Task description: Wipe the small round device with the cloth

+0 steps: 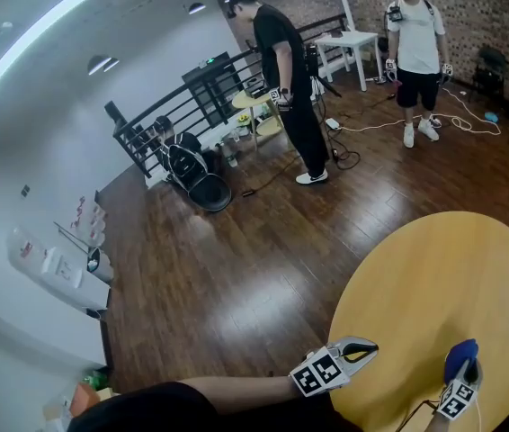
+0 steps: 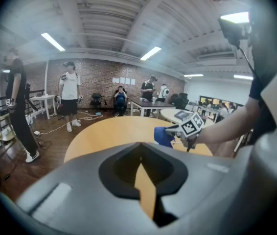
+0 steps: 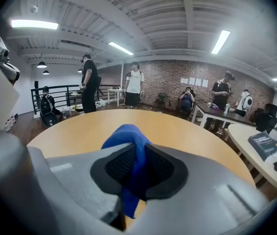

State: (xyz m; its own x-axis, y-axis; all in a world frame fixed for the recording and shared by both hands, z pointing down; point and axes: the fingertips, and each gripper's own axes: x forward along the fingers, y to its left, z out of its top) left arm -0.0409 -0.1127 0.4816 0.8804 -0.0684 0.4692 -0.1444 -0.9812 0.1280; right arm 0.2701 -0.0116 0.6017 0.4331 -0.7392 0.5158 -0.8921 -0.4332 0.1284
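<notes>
My right gripper (image 3: pixel 137 156) is shut on a blue cloth (image 3: pixel 126 137), which bulges out past the jaw tips and hangs down behind them. In the head view that cloth (image 1: pixel 459 356) pokes up from the right gripper (image 1: pixel 463 369) over the near edge of the round wooden table (image 1: pixel 434 277). My left gripper (image 1: pixel 368 349) hovers at the table's near left rim. Its jaws meet at the tips with nothing between them, and only a thin sliver of table shows behind. From the left gripper (image 2: pixel 140 153) I see the cloth (image 2: pixel 164 136) to the right. No small round device shows in any view.
Dark wood floor spreads left of and beyond the table. Two people (image 1: pixel 283 79) (image 1: pixel 415 52) stand far off near a white table (image 1: pixel 349 43), with cables (image 1: pixel 470 120) on the floor. A black railing (image 1: pixel 191 97) runs behind. Another table with a book (image 3: pixel 265 146) lies to the right.
</notes>
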